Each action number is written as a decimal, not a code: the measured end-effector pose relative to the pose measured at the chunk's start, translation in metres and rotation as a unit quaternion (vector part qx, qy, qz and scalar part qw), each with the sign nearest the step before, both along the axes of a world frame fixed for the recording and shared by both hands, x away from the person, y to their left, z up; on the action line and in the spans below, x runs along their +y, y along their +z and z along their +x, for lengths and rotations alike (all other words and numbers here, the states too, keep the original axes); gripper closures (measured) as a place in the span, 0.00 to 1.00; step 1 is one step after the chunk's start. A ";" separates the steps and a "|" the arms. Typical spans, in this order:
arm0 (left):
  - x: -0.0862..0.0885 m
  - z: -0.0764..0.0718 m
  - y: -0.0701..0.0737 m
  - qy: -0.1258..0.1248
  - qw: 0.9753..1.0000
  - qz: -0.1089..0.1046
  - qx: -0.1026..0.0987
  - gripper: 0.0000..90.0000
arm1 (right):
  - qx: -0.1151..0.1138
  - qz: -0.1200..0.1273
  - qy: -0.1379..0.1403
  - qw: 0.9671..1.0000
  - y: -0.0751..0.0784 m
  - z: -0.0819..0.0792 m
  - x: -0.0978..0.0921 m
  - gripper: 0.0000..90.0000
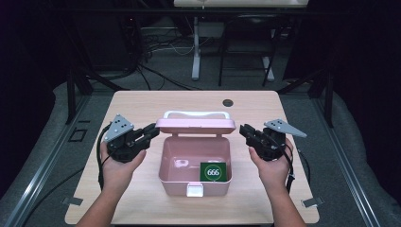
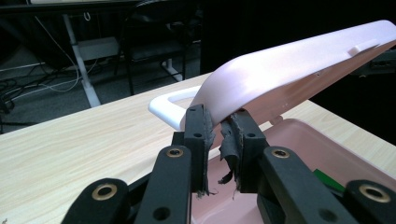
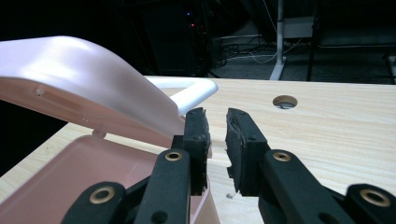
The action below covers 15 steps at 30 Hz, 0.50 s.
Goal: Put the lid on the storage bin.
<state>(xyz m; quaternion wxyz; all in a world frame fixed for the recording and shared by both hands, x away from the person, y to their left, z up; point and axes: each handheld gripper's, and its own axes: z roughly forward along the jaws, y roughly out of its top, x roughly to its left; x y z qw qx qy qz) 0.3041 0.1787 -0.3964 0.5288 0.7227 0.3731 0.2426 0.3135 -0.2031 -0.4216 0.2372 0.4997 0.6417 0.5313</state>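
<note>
In the high view, a pink plastic box (image 1: 195,165) sits in the middle of a light wooden table (image 1: 142,101), its lid (image 1: 196,125) raised and standing at the far edge, with a white handle (image 1: 196,114) above it. Inside the box, near its front right corner, lies a green card (image 1: 213,171) marked 666, and a small pale object (image 1: 180,163) rests on the floor to its left. A white latch (image 1: 194,190) sits at the front wall. The left gripper (image 1: 152,131) reaches the lid's left end; the right gripper (image 1: 244,130) is just beside the lid's right end.

In the left gripper view, the left gripper (image 2: 220,128) has its jaws drawn close with a narrow gap, the lid's (image 2: 289,70) corner edge lying between their tips. The open box (image 2: 303,154) lies below.

In the right gripper view, the right gripper (image 3: 217,126) holds its jaws slightly apart with nothing between them, just beside the lid (image 3: 79,79) and the handle (image 3: 191,91). A round hole (image 3: 285,101) shows in the table (image 3: 336,130) beyond.
</note>
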 end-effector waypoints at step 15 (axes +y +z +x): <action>0.002 -0.014 -0.003 -0.010 1.000 0.000 0.001 0.83 | 0.002 0.000 -0.003 1.000 -0.001 0.001 -0.002 0.84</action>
